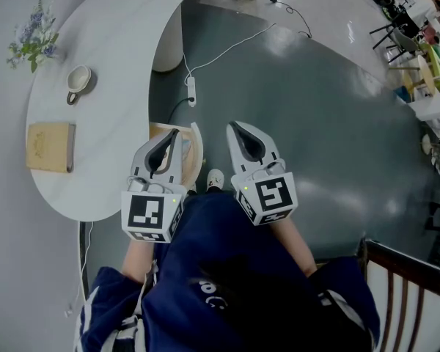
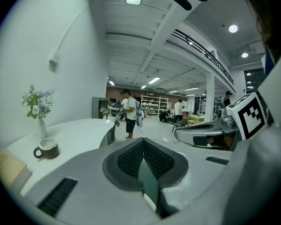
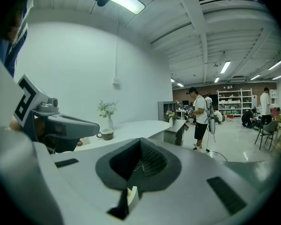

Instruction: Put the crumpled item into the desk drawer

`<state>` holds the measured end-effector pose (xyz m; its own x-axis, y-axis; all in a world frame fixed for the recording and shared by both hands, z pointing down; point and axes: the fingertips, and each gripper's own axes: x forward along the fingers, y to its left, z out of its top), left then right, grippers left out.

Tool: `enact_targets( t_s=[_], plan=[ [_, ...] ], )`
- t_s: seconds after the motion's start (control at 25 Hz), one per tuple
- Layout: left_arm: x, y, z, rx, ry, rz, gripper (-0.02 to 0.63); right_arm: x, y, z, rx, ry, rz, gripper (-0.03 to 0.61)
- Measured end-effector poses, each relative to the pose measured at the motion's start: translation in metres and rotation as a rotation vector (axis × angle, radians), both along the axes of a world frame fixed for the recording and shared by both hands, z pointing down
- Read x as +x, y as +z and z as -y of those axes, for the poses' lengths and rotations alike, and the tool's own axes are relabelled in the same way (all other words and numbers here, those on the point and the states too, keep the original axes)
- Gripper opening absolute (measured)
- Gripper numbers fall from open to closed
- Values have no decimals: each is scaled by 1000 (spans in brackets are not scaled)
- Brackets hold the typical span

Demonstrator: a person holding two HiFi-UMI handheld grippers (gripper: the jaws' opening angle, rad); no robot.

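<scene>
No crumpled item shows in any view. My left gripper (image 1: 174,132) (image 2: 143,141) is held over my lap beside the white curved desk (image 1: 125,57); its jaws are shut with nothing between them. My right gripper (image 1: 233,126) (image 3: 140,140) hangs level with it, to its right, also shut and empty. Under the left gripper's tip a tan wooden part with a white rim (image 1: 190,151) juts from below the desk edge. I cannot tell whether it is the drawer.
On the desk stand a flower vase (image 1: 33,39), a cup (image 1: 78,79) and a tan book (image 1: 51,147). A power strip (image 1: 191,92) with cables lies on the grey floor. A wooden chair (image 1: 411,270) is at lower right. People stand far off (image 2: 129,111).
</scene>
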<state>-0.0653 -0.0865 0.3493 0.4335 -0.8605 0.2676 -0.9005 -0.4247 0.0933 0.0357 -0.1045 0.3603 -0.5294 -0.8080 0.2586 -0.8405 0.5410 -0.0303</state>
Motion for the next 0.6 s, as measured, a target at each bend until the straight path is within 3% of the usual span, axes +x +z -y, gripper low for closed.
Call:
enact_targets(
  t_s=[0.6],
  plan=[
    [0, 3, 5, -17, -13, -7, 5, -4, 2, 2, -10, -39, -2, 6]
  ],
)
